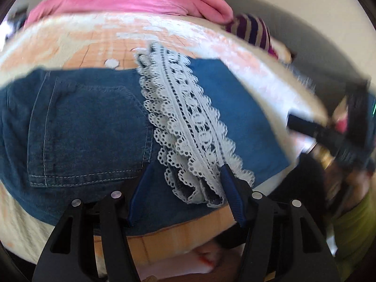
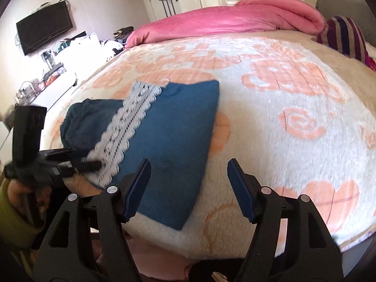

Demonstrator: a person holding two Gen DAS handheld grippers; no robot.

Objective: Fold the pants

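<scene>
The pants [image 2: 164,141], blue denim shorts with a band of white lace trim [image 1: 188,127], lie folded on the bed [image 2: 293,98], on a fleecy white blanket patterned with peach flowers and hearts.

The left hand-held gripper [image 1: 185,188] hovers low over the near edge of the shorts with its jaws spread. The lower end of the lace lies in the gap between them; its right blue pad sits right at the lace's edge, but the picture is too blurred to tell whether it touches. Nothing is pinched. A back pocket of the denim shows to the left of the lace.

The right hand-held gripper [image 2: 188,188] is likewise spread wide and holds nothing. Its left finger hangs over the near right corner of the shorts, while its right finger is over bare blanket.

In the right wrist view, the left tool reaches in from the left edge, its tip at the lace. A pink quilt [image 2: 223,21] is bunched at the far side of the bed, with a striped pillow [image 2: 343,37] beside it.
</scene>
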